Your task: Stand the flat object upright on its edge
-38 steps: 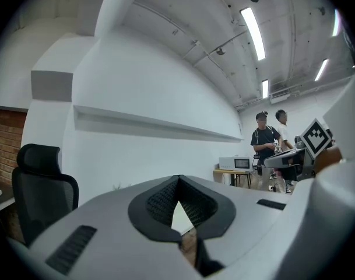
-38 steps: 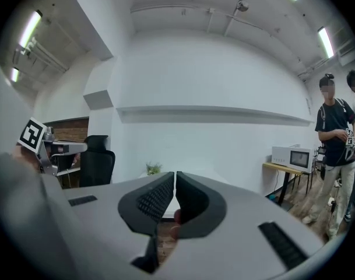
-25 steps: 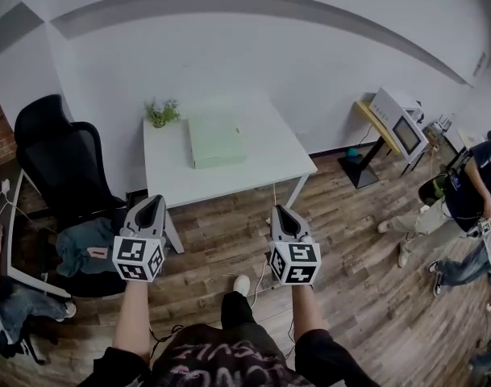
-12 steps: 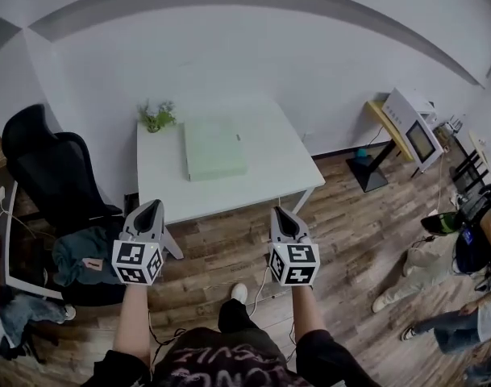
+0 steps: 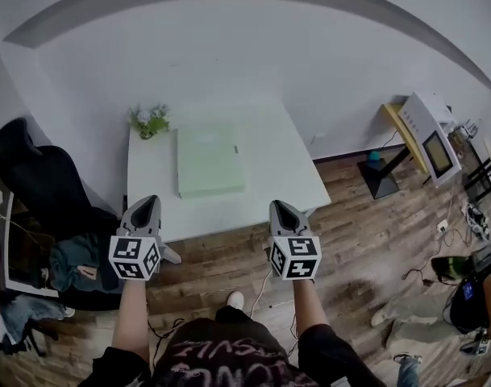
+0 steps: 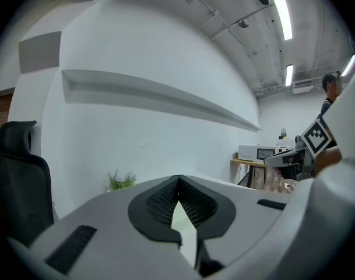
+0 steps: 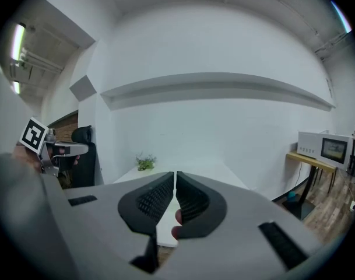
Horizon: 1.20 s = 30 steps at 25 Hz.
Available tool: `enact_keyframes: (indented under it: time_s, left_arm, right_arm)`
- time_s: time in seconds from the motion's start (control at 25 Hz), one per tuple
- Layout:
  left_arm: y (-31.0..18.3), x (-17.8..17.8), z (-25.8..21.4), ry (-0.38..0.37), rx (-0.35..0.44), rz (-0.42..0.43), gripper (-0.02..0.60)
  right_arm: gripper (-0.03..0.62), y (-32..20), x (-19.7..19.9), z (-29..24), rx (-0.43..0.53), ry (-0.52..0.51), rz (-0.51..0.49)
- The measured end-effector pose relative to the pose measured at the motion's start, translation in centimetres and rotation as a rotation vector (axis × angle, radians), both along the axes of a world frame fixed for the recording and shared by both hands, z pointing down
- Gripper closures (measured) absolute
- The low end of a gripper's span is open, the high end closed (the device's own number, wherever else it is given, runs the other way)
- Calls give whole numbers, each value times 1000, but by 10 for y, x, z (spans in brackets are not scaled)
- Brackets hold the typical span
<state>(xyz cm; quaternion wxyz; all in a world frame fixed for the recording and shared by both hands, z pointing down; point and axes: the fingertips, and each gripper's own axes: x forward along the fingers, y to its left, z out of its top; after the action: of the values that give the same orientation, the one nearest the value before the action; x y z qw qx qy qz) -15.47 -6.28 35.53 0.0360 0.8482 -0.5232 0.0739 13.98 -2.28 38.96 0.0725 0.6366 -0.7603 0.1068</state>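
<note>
Both are closed and empty: your left gripper [image 5: 151,200] has its jaws pressed together at the tips, and your right gripper [image 5: 275,205] shows only a hairline slit between its jaws. Nothing is caught in either one, and neither touches anything. You hold them side by side, well apart, pointing forward at the white tabletop [image 5: 287,166].

The flat green object [image 5: 210,161] lies flat on that tabletop, ahead of both grippers and between the lines they point along, nearer to the left gripper's line than to the right's. It is well apart from both sets of tips. A small potted plant [image 5: 149,121] stands beyond the object's far left corner, straight ahead of the left gripper. A black chair [image 5: 31,172] sits off to the left of the left gripper.

Compared with a second ago, the jaws of both grippers have stayed closed and your hands keep the same spacing. The tabletop now looks larger and closer. In the head view its near edge has dropped to meet the gripper tips, where before it sat just ahead of them. The flat green object has not shifted on the tabletop. The chair has slid further toward the left edge of the view. The people on the wooden floor [image 5: 366,240] to the right of the right gripper have moved down toward the lower right corner.
</note>
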Motion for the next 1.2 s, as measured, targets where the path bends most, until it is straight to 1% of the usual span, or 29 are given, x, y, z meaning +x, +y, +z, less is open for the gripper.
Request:
enact_keyframes:
  time_s: [0.2,0.4,0.56,0.76,0.96,1.2]
  left_arm:
    - [-27,8,-2,-4,-18,-47,566]
    - [-48,11,-1,-23,-36,-68,566]
    - [-67,11,7,-18,-63,-81,566]
    - [-95,17,21,-10,-100,-71,566]
    - [-134,19,39,-3,-144,-54,566]
    - [-184,24,67,-4,-220,-21,565]
  right_arm:
    - [566,-41,9,2,-18,-24,-51]
    - [566,-71,8,7,-36,-59,-84]
    - [566,-91,7,15,-55,-72,-100]
    - [566,-116,9,25,-85,-82,-106]
    - [566,-148,5,40,-122,-88,-106]
    - [565,-190,-6,66,-194,-96,-115]
